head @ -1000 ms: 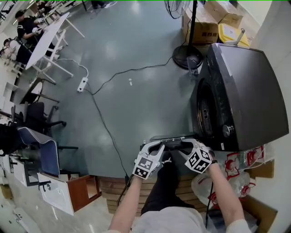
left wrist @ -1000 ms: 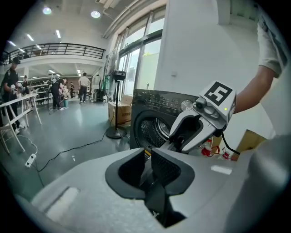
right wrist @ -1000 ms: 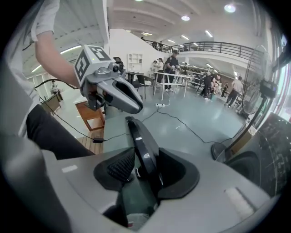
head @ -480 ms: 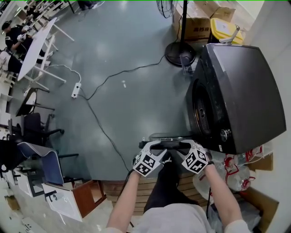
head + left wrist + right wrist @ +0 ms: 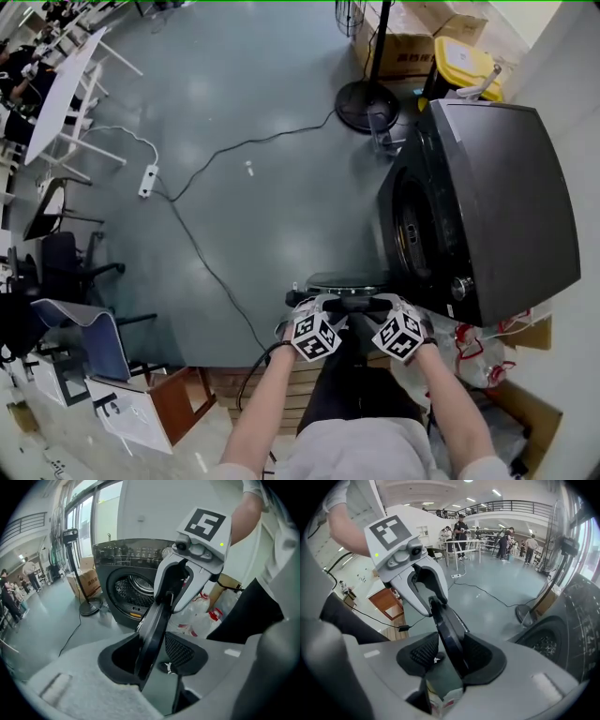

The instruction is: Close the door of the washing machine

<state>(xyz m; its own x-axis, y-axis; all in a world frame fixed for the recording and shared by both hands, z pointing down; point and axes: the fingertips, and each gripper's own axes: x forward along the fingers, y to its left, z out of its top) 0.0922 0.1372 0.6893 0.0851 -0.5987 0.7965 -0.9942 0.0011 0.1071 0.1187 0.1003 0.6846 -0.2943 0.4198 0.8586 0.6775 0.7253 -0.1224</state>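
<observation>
The dark grey washing machine (image 5: 497, 206) stands at the right, its drum opening (image 5: 412, 230) uncovered. Its round door (image 5: 342, 280) is swung out and shows edge-on just ahead of both grippers. My left gripper (image 5: 314, 302) straddles the door's rim (image 5: 157, 620); its jaws are opening, and a gap shows beside the right pad (image 5: 180, 651). My right gripper (image 5: 380, 302) straddles the same rim (image 5: 445, 625) from the other side. The rim leans on one pad, with a gap to the other pad (image 5: 424, 651). Each gripper view shows the other gripper, the right gripper (image 5: 187, 573) and the left gripper (image 5: 408, 564).
A fan stand (image 5: 367, 103), cardboard boxes (image 5: 408, 47) and a yellow bin (image 5: 464, 61) sit behind the machine. A cable and power strip (image 5: 147, 178) cross the floor. Plastic bags (image 5: 478, 347) lie at my right, a wooden cabinet (image 5: 178, 398) at my left. People stand far off (image 5: 461, 527).
My left gripper has rolled and shifted a little nearer the right one, and its jaws have spread round the door's rim. The right gripper has hardly moved. The door still stands open.
</observation>
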